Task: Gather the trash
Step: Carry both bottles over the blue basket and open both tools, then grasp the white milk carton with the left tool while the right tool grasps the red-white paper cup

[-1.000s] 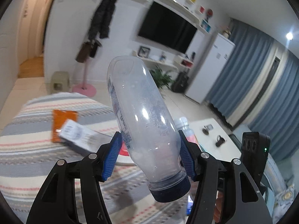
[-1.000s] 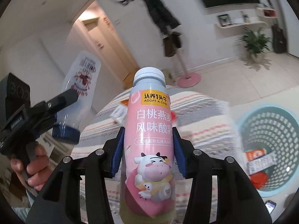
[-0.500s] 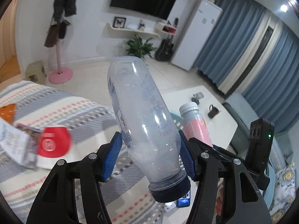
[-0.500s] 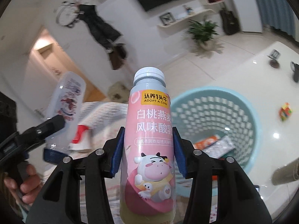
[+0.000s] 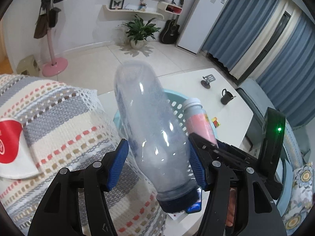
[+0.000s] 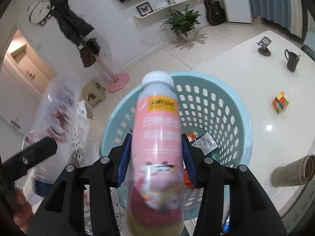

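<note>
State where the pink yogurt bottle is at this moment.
In the right wrist view, the pink yogurt bottle is clamped upright in the right tongs, directly in front of the light blue basket.

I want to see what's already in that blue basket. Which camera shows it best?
The right wrist view: the blue basket opens toward the camera, with wrappers visible inside behind the pink bottle. In the left wrist view, the clear bottle hides most of the basket; only some rim and wall show.
</note>
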Motion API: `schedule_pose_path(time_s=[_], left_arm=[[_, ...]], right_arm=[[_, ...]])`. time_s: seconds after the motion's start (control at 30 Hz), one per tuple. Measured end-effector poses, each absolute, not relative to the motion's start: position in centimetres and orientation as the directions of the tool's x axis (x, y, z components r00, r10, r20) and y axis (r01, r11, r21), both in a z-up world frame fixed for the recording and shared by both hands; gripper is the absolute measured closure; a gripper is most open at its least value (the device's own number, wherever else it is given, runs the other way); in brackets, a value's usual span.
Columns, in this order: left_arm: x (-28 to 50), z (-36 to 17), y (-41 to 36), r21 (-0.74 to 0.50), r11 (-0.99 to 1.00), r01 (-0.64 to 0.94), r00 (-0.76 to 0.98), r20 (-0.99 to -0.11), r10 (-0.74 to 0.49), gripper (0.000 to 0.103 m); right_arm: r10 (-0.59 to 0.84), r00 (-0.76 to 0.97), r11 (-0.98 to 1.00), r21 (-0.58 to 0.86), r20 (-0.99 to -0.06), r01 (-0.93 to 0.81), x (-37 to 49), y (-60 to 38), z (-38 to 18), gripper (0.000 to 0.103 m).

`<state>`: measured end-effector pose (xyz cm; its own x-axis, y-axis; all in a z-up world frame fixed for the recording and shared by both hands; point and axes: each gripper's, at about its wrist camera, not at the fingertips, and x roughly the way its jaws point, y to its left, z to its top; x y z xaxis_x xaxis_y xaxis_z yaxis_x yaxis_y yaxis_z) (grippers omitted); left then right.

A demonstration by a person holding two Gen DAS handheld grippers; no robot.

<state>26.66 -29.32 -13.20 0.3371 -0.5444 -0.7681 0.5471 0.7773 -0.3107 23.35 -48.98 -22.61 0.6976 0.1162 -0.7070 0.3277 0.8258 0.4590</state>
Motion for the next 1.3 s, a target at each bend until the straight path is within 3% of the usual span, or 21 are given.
schedule_pose_path(time_s=[0.1, 0.47, 0.77, 0.97, 1.03, 1.3], left_arm=[[26.5, -12.7, -28.7, -0.308, 0.774, 0.553, 0.351, -0.757, -0.551, 0.038], [23.9, -10.6, -25.8, -0.258, 0.787, 0.560, 0.428, -0.724, -0.541, 0.038], [22.6, -8.0, -19.1, -0.278, 0.843, 0.460, 0.540, -0.666, -0.514, 0.038], [22.8, -7.2, -12.3, -0.213, 0.933, 0.289, 0.678, -0.643, -0.357, 0.038], [23.2, -7.5, -10.7, -0.161, 0.963, 0.217, 0.714, -0.646, -0.269, 0.032], [26.7, -10.3, -8.6, -0.092, 0.991, 0.092, 0.683, -0.719, -0.130, 0.030]], right_arm=[[0.146, 0.737, 0.795, 0.522, -0.660, 0.310, 22.9, -50.1, -22.0, 0.056], [0.149, 0.729, 0.848, 0.466, -0.668, 0.253, 22.2, -46.5, -19.8, 0.056], [0.234, 0.757, 0.913, 0.405, -0.611, 0.045, 22.7, -39.0, -15.2, 0.056], [0.318, 0.734, 0.917, 0.391, -0.601, -0.076, 24.6, -33.2, -13.9, 0.056], [0.337, 0.724, 0.914, 0.393, -0.601, -0.100, 25.4, -31.3, -14.1, 0.056], [0.371, 0.674, 0.912, 0.386, -0.639, -0.137, 28.3, -26.3, -16.0, 0.056]])
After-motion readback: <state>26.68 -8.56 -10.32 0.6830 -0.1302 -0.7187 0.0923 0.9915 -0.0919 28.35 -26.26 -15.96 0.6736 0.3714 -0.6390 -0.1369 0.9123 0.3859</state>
